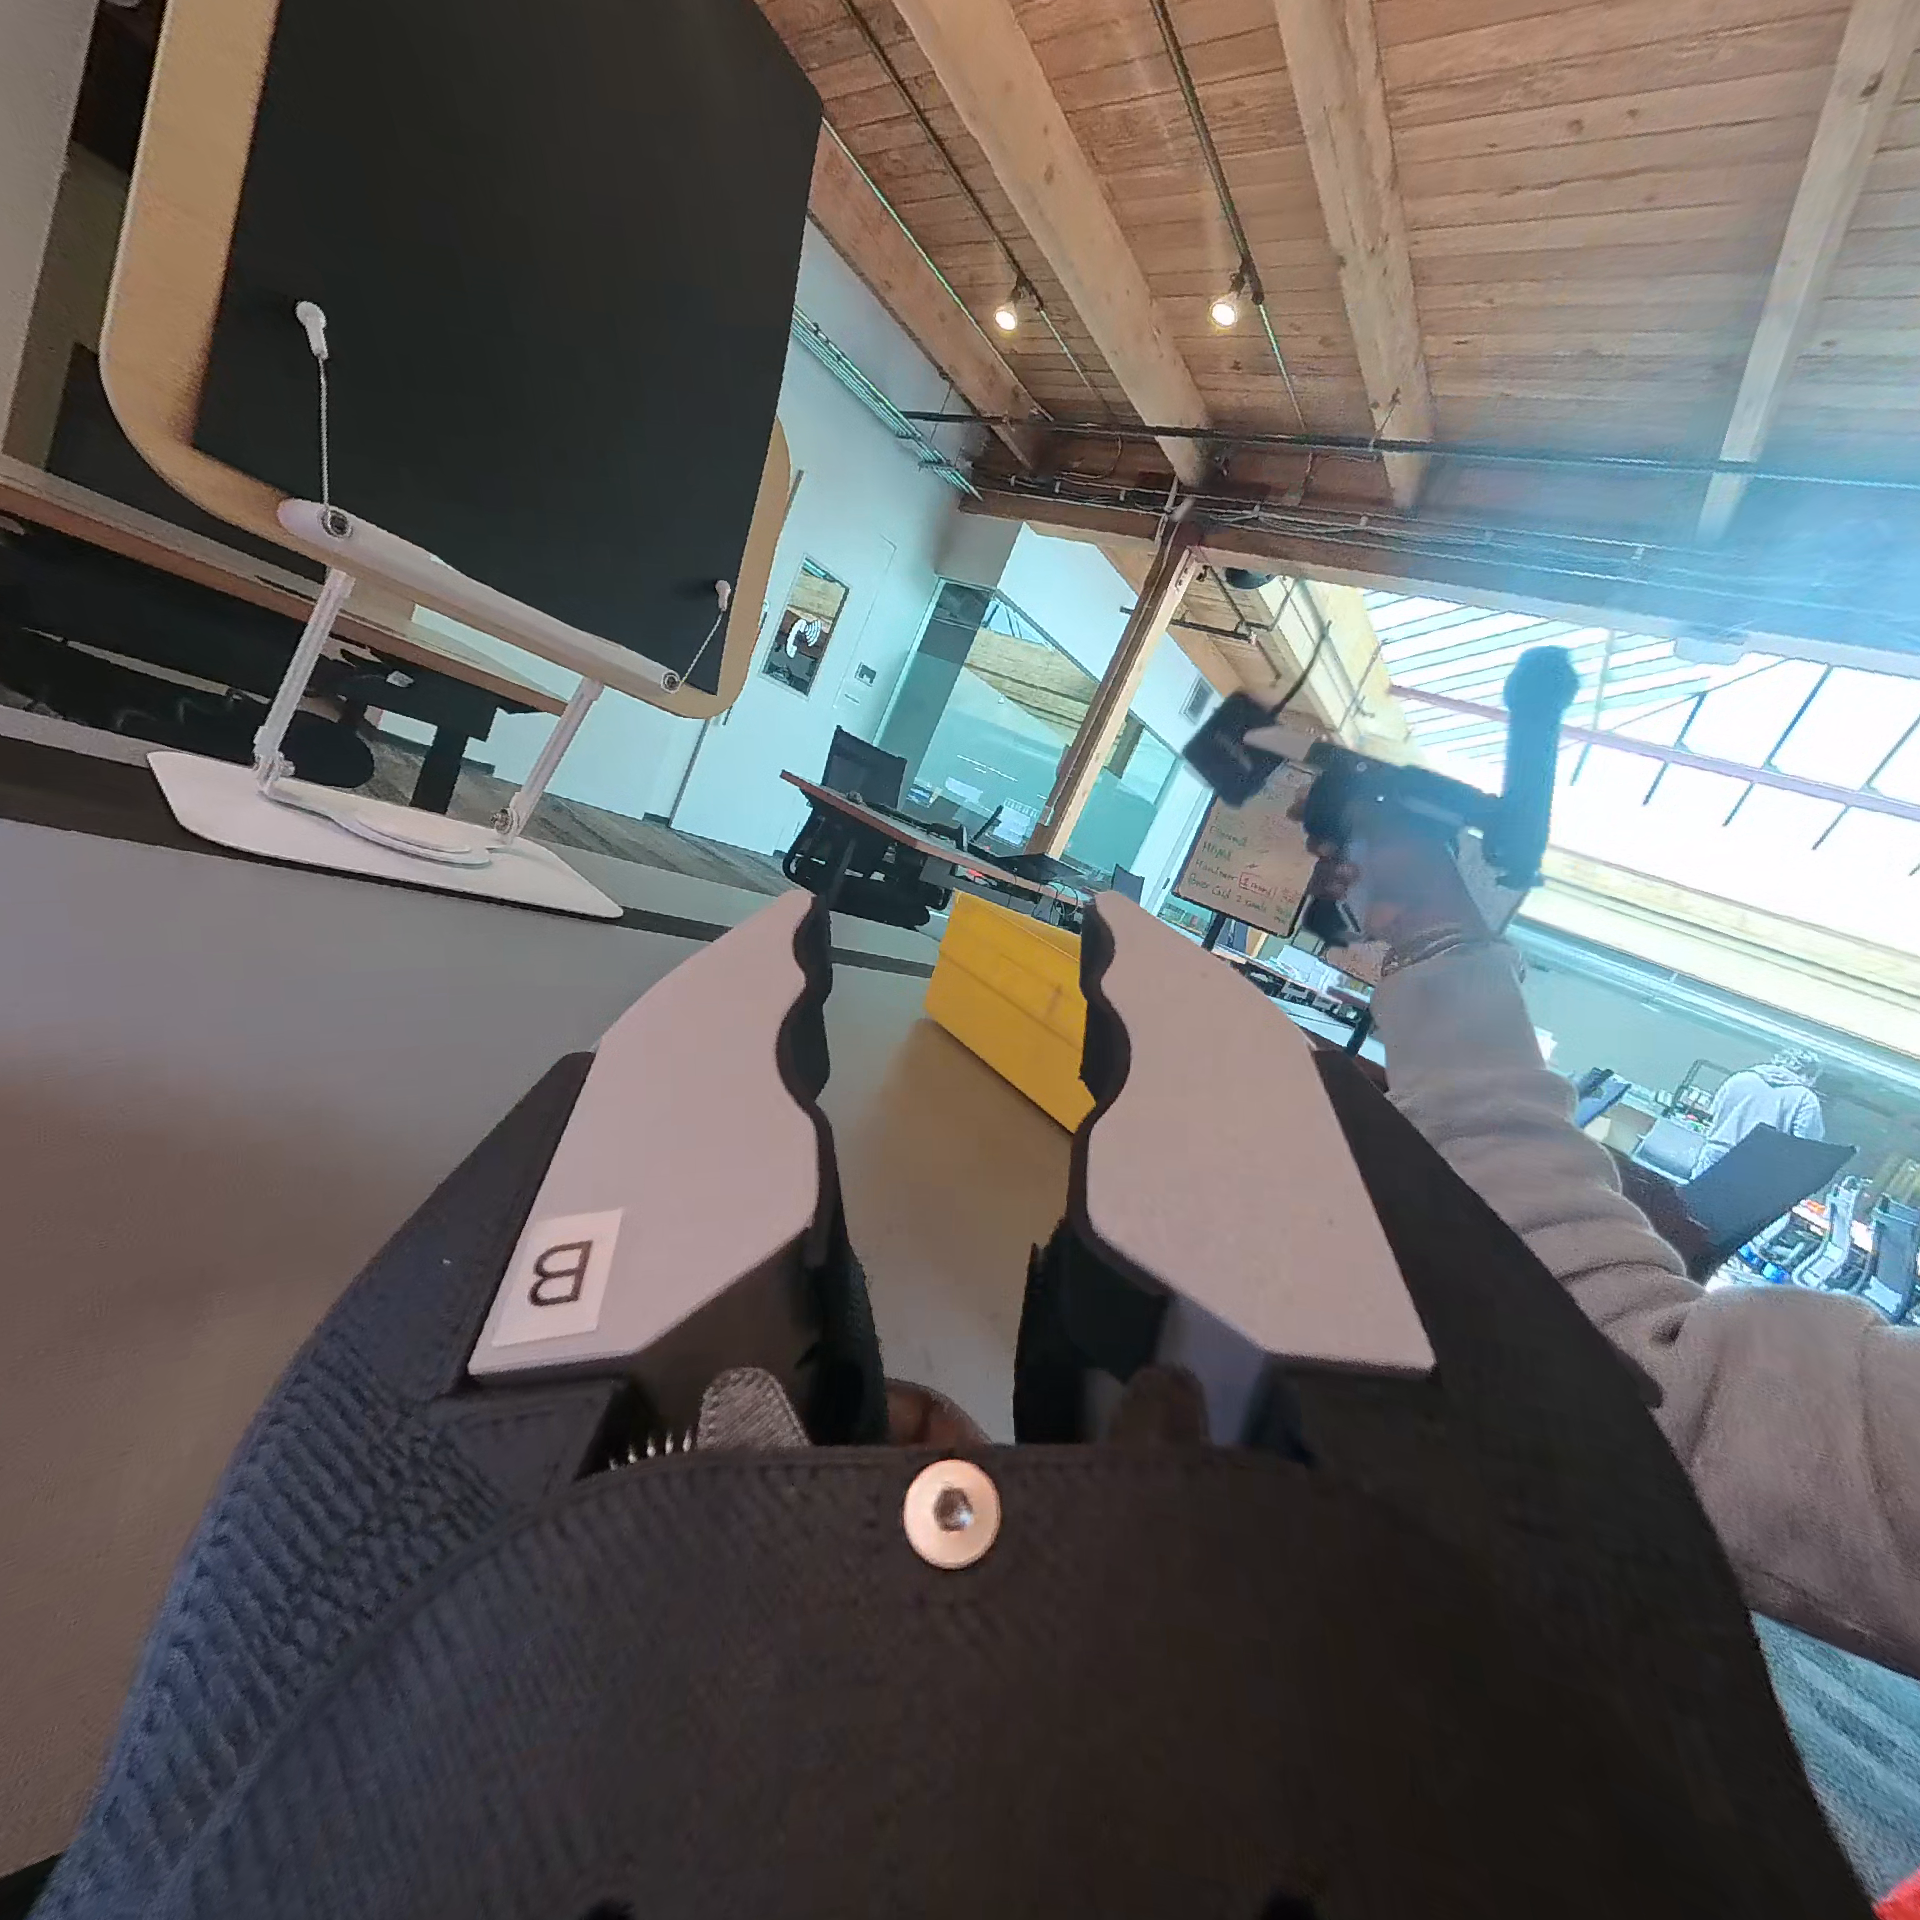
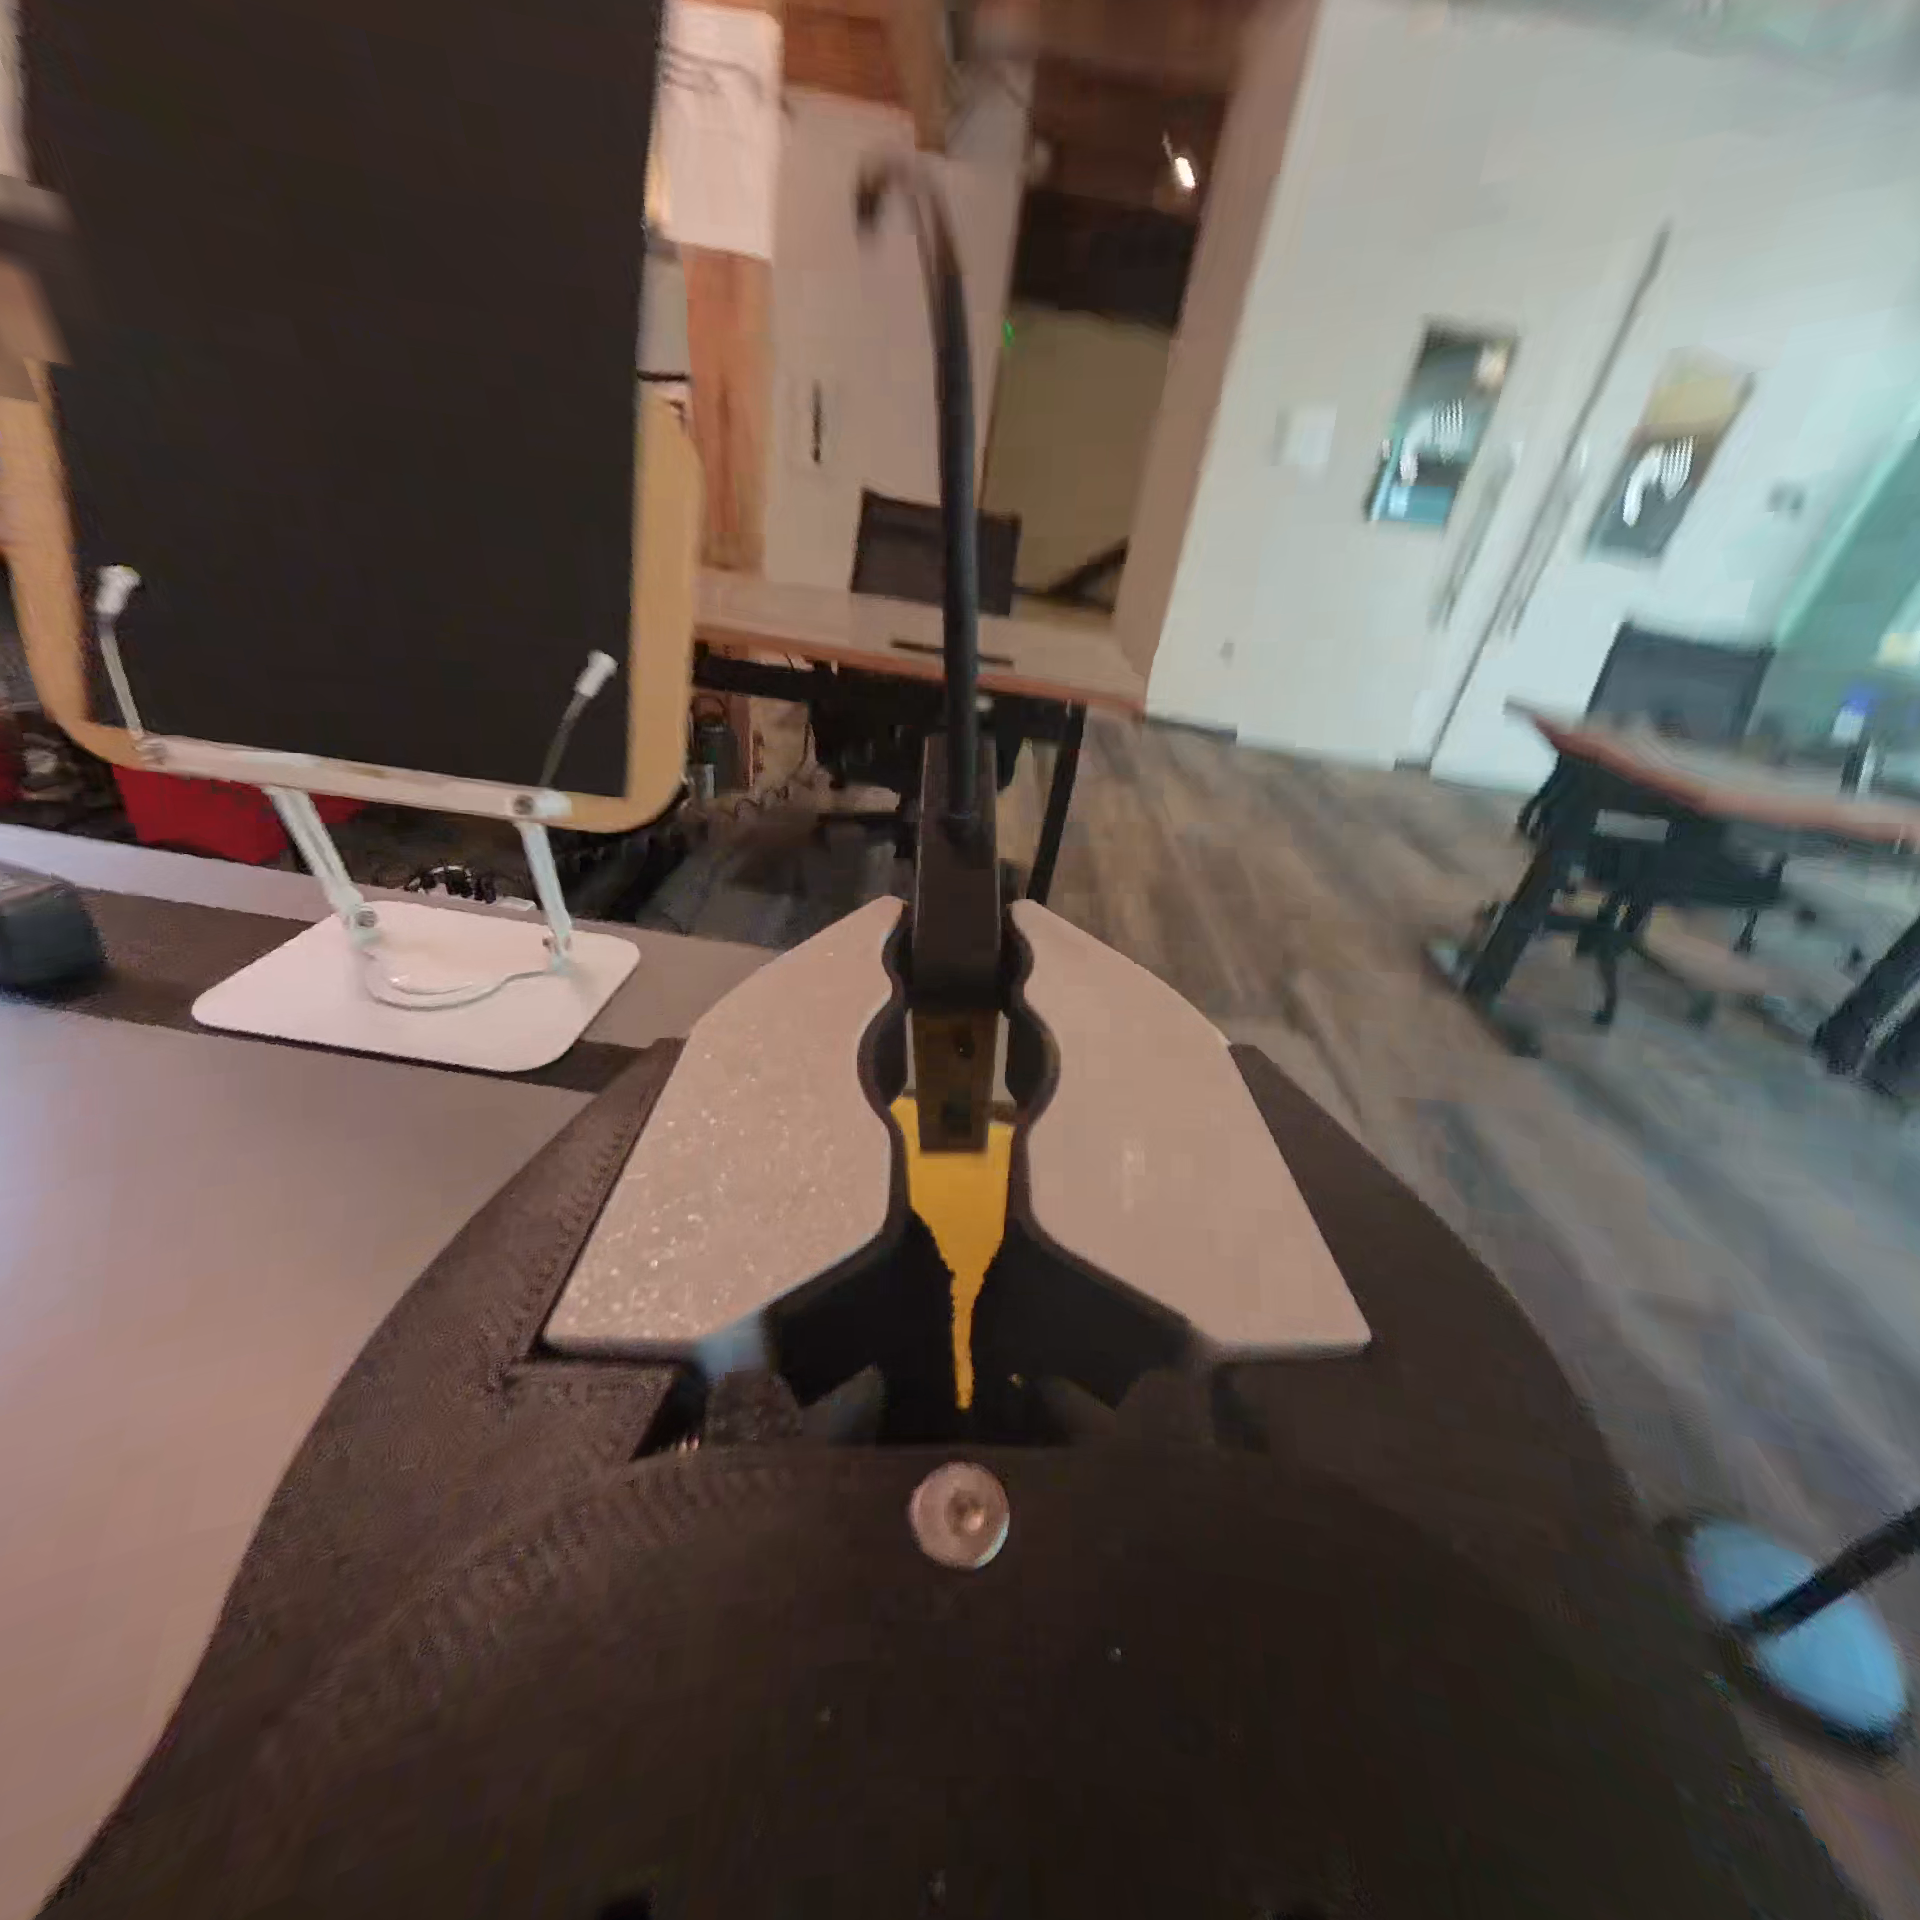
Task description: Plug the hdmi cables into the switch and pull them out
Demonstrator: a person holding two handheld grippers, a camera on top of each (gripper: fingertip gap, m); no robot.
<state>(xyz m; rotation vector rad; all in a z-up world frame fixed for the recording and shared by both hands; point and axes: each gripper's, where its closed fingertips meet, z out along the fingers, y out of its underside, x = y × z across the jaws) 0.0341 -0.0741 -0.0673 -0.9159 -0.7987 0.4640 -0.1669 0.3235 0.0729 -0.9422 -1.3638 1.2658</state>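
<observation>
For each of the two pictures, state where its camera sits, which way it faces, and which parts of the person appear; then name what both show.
Left wrist view: behind the open left gripper, angled upward across the grey table toward the wooden ceiling; a grey sleeve raises the right gripper.
Right wrist view: behind the right gripper, level, clamping a black HDMI plug; no body parts.
Shared: the black tilted panel on a white stand, the yellow bin.
</observation>
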